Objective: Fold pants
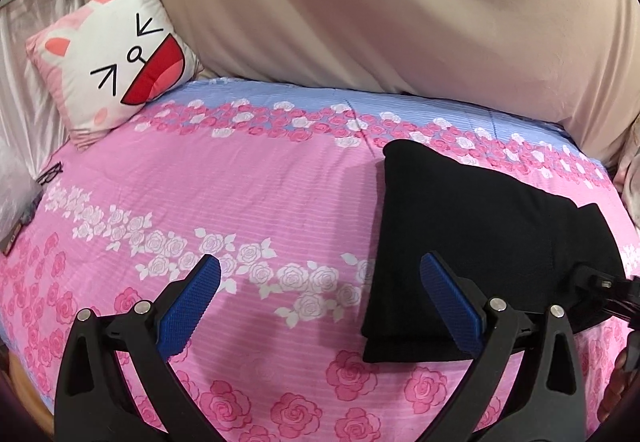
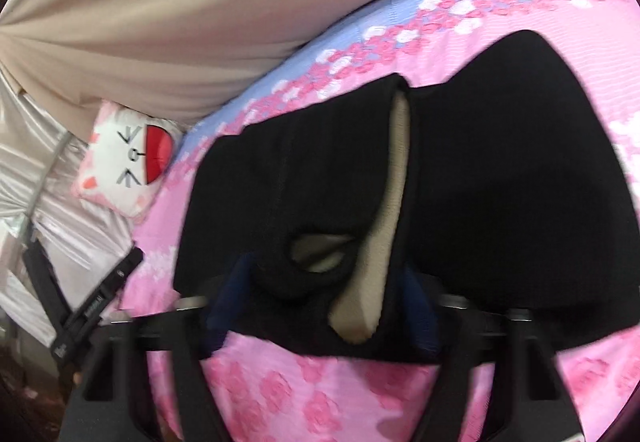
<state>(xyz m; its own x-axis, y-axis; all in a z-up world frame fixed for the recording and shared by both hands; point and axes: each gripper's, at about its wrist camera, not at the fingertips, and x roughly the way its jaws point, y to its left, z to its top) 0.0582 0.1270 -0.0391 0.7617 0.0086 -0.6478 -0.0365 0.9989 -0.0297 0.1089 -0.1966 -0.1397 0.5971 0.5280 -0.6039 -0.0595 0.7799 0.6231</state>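
The black pants lie folded into a thick block on the pink rose-print bedspread. In my left gripper's view they sit just past and outside my right-hand finger, whose blue pad overlaps their near edge; whether it touches the cloth I cannot tell. My left gripper is spread wide with nothing between its pads, only bedspread showing in the gap.

My right gripper is down at the near edge of the pants, and a bunched fold with pale beige lining sits right between my fingers. The view is blurred and the cloth covers the pads, so I cannot tell whether I am pinching it or merely straddling it. The fingers look fairly far apart.

Beyond my left jaws, far off to the left, a cat-face cushion leans against the beige fabric at the back. A pair of glasses lies on the bedspread's left edge.
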